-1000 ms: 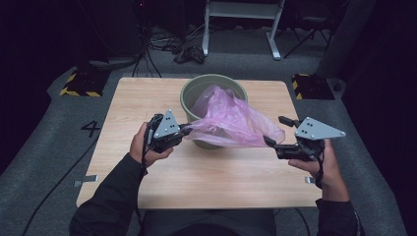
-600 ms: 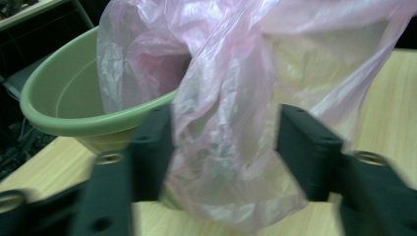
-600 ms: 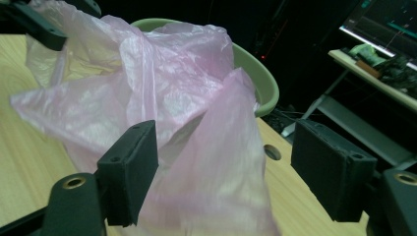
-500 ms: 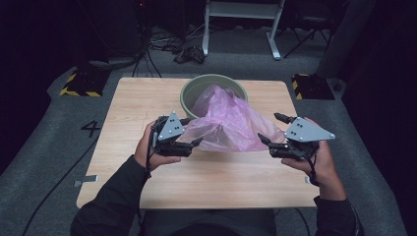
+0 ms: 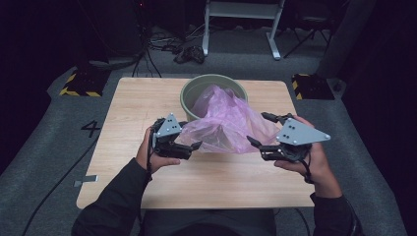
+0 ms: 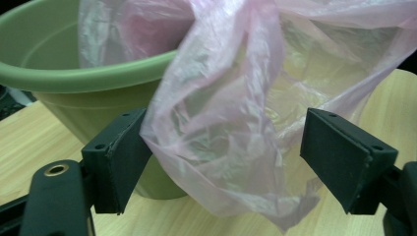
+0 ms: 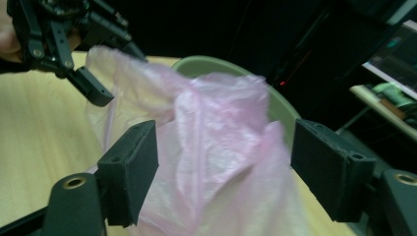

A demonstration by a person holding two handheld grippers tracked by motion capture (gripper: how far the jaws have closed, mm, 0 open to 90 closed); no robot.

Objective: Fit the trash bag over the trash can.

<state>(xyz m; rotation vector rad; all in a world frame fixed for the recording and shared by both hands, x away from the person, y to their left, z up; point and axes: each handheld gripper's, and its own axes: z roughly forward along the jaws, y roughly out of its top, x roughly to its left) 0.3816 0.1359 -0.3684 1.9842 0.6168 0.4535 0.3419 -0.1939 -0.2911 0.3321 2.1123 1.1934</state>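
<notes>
High view: a pink bag (image 5: 223, 123) spills out of a green pot (image 5: 194, 93) and over its near rim onto the wooden worktop (image 5: 133, 103). The left gripper (image 5: 193, 139) sits just beside the bag's left edge, the right gripper (image 5: 259, 130) just beside its right edge, so the bag lies between the two.

Left gripper view: the jaws have just been opening and now stand wide, released, with a fold of the bag (image 6: 231, 137) hanging between them. The film brushes the left pad, or seems to, since the thin plastic makes contact hard to judge; it stays clear of the right pad. The pot (image 6: 83, 73) stands right behind, its rim above the left jaw.

Right gripper view: this gripper's jaws are also spread wide and grasp nothing; the bag (image 7: 216, 147) bulges between them, blurred, with the pot's rim behind it and the left gripper (image 7: 110, 73) at the upper left.

On the floor left of the worktop a painted "4" (image 5: 91, 129) can be read.
</notes>
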